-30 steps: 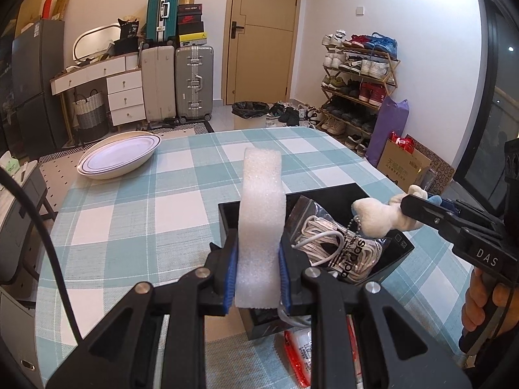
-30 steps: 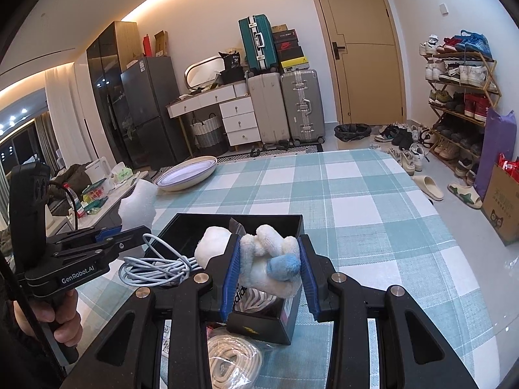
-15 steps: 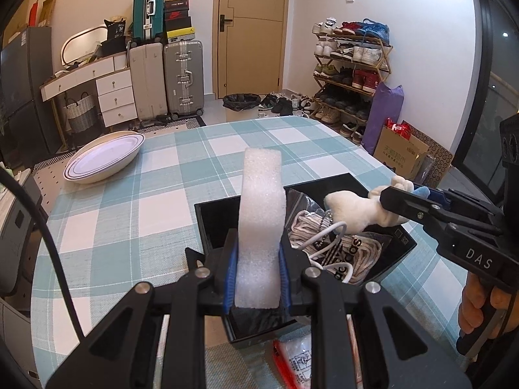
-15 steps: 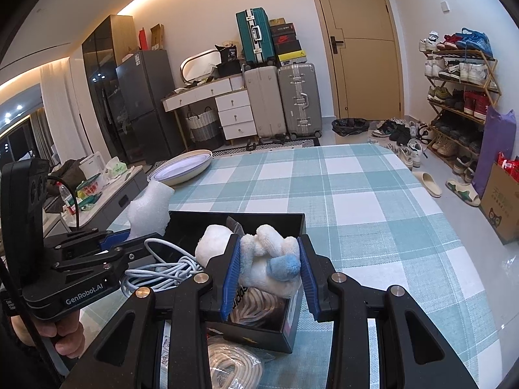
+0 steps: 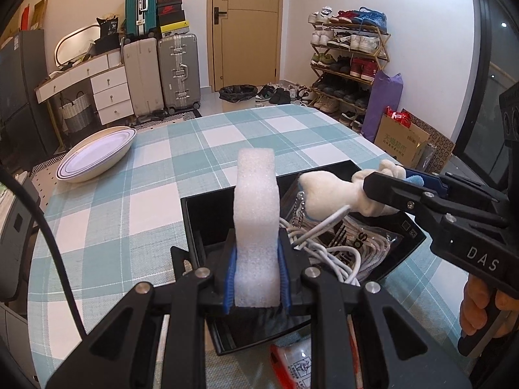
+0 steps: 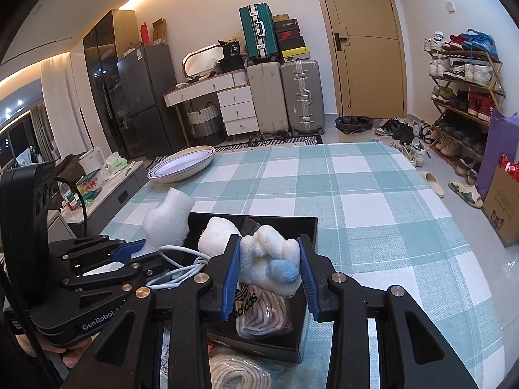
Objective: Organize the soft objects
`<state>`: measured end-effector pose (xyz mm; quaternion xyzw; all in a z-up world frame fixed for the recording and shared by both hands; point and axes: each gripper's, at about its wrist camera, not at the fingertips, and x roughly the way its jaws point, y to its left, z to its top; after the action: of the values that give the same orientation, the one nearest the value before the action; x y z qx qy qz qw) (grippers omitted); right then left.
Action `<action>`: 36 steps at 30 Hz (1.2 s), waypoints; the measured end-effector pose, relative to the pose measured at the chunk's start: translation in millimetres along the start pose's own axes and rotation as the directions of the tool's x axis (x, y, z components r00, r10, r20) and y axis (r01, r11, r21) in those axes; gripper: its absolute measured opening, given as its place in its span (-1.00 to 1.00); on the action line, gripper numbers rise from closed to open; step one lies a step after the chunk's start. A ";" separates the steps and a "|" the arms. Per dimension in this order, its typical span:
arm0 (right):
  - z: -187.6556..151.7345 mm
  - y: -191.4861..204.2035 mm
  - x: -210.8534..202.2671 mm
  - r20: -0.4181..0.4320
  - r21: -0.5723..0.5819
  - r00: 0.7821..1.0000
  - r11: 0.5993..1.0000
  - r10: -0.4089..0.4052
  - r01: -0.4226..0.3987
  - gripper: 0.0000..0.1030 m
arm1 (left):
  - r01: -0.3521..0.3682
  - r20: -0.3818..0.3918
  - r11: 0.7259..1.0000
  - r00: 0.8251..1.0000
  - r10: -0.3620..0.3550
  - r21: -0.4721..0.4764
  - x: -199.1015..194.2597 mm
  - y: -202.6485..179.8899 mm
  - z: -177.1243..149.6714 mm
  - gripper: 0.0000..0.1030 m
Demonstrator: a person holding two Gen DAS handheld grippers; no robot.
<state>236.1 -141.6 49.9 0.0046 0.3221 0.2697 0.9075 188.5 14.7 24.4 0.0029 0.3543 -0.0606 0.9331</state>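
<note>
My left gripper (image 5: 256, 270) is shut on a white foam block (image 5: 256, 201) that stands upright between the blue pads, above the near left part of a black box (image 5: 194, 214). My right gripper (image 6: 269, 275) is shut on a white plush toy with a blue tip (image 6: 269, 262), held over the same black box (image 6: 311, 227). In the left wrist view the plush toy (image 5: 327, 194) hangs from the right gripper (image 5: 389, 188) over the box. Inside lie a white cable (image 5: 327, 253) and a bagged bundle of laces (image 6: 259, 317).
A checked teal tablecloth (image 5: 162, 194) covers the table. White oval dishes (image 5: 94, 155) sit at its far left corner. A red-and-white packet (image 5: 292, 363) and a bagged rope (image 6: 236, 372) lie in front of the box. Suitcases, drawers and a shoe rack stand beyond the table.
Both grippers have drifted forward over the black box with their loads still held. The foam block and the plush toy now sit closer together above it.
</note>
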 end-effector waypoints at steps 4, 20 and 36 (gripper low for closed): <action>1.3 2.7 6.1 -0.012 -0.008 1.000 1.000 0.007 -0.007 -0.33 | 0.001 -0.013 1.000 1.000 -0.001 -0.004 4.8 1.4 -2.1 -0.62; -0.2 6.9 15.8 -0.058 -0.032 0.997 0.998 0.050 -0.052 -0.30 | -0.021 -0.025 1.000 0.999 0.021 -0.001 -0.1 0.4 -8.2 -0.59; -7.0 -19.0 -39.3 -0.003 -0.005 0.997 0.997 0.074 -0.074 0.91 | -0.065 0.045 0.998 0.997 0.065 -0.011 -41.3 1.6 -16.5 0.67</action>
<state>215.8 -178.3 63.8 0.0139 0.3223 0.3041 0.8964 147.1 21.6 39.3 0.0088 0.3331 -0.0286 0.9424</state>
